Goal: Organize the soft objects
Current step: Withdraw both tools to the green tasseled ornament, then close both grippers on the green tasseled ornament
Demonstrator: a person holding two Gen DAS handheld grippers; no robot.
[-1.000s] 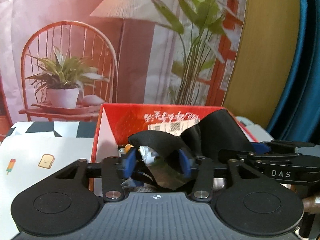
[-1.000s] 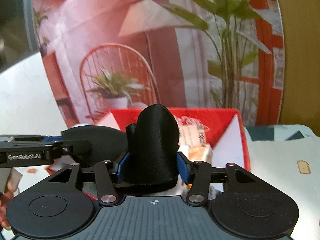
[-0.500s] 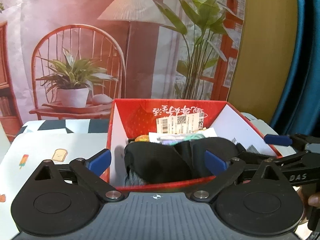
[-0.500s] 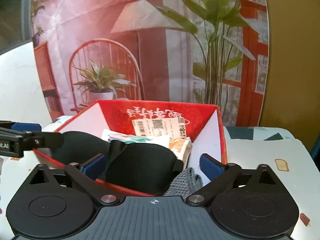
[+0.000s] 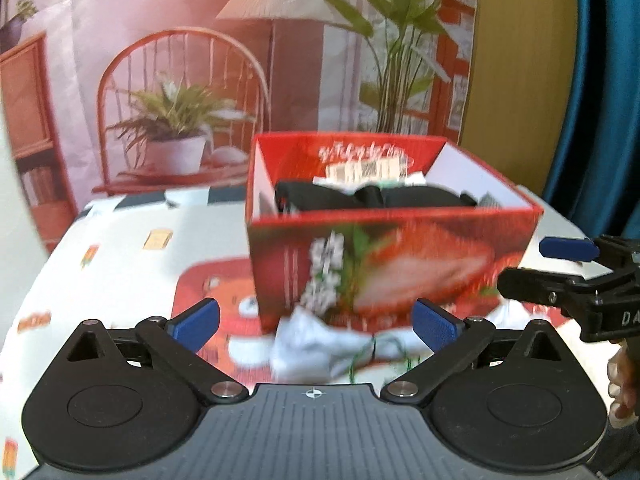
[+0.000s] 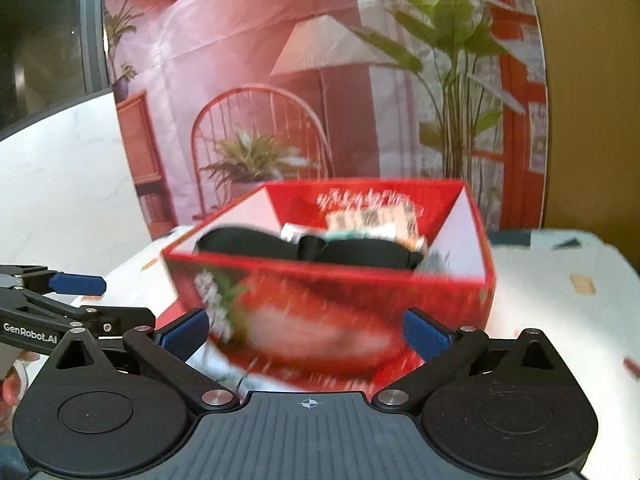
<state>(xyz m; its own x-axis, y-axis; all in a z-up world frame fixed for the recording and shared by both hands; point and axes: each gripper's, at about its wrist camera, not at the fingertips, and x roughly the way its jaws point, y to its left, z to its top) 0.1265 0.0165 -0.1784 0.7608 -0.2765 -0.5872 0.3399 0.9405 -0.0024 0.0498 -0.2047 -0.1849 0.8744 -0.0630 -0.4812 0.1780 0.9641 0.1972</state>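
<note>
Both grippers stand wide open with nothing in them: the left gripper [image 5: 314, 322] has only a crumpled white cloth [image 5: 320, 346] lying on the surface between its fingers [image 5: 196, 320], untouched, and the right gripper [image 6: 306, 330] has only the red box [image 6: 332, 292] ahead of its fingers [image 6: 424, 336]. The black soft thing [image 5: 368, 198] lies inside the box, beyond both sets of fingertips, draped near the front wall over some packets. The trouble I would watch for is that it sits high and loose, so it may spring back up over the rim. The white cloth lies just beside the box wall, so a grab there could nudge the light box away. The two grippers are close together and could clash.
</note>
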